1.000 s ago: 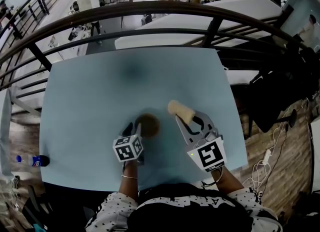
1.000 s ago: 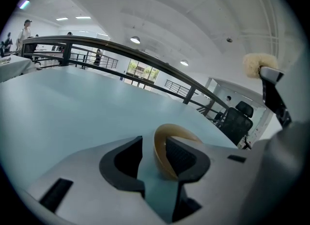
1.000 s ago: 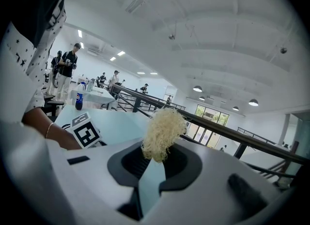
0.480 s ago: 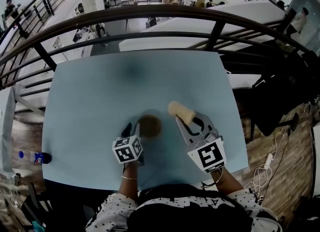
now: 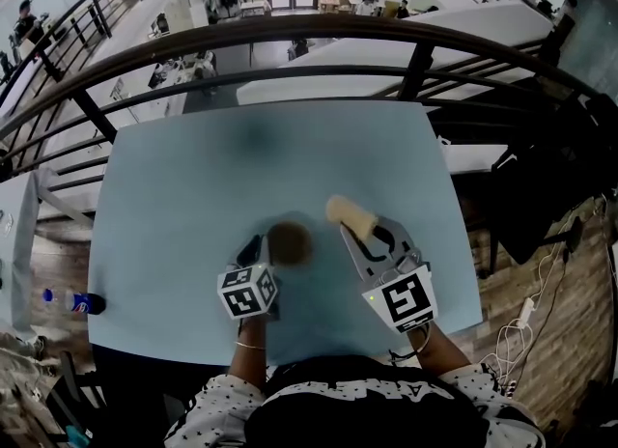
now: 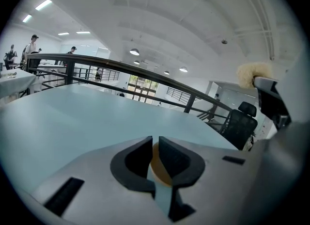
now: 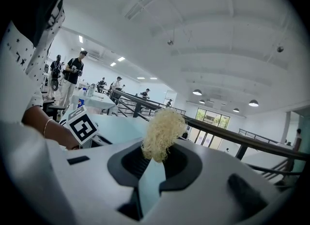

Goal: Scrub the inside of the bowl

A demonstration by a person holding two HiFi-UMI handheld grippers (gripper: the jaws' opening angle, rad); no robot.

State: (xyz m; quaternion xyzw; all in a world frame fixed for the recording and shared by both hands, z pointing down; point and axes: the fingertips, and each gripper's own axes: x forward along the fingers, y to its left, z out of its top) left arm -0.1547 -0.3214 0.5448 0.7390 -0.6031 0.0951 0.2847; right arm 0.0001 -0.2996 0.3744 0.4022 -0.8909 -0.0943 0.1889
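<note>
bowl vs scrubber: which way the scrub stroke has to travel

bowl [image 5: 289,242]: small, brown, round, mouth facing up. it sits toward the near side of the pale blue surface [image 5: 174,195], roughly centred between the two hands.

left tongs [image 6: 154,146]: jaws have just been closing. the left gripper view shows the two dark pads nearly together, with the tan wall of the bowl sandwiched between them. i read this as a clamp on the rim at the bowl's 7 o'clock side. from these tongs the bowl body lies at 1 o'clock in the head view.

right tongs [image 7: 155,157]: clamped on a pale, fibrous scrubber [image 5: 350,214]. its tuft stands up out of the jaws in the right gripper view. in the head view the scrubber's long axis runs from 4 o'clock, the held end, to 10 o'clock, the free end.

key relation: the scrubber's free end hangs just beside the bowl at the bowl's 2 o'clock, outside the rim and apart from it. from the scrubber the bowl mouth lies at 8 o'clock. the right hand carries the tool and is the one that must travel; the left only anchors.

judgement: scrubbing has not begun and the inside is untouched. the next move calls for bringing the free end over the rim toward 8 o'clock and tipping it down into the hollow. the far rim is unsupported, so a push from 2 o'clock could lever the bowl against the single rim grip.
</note>
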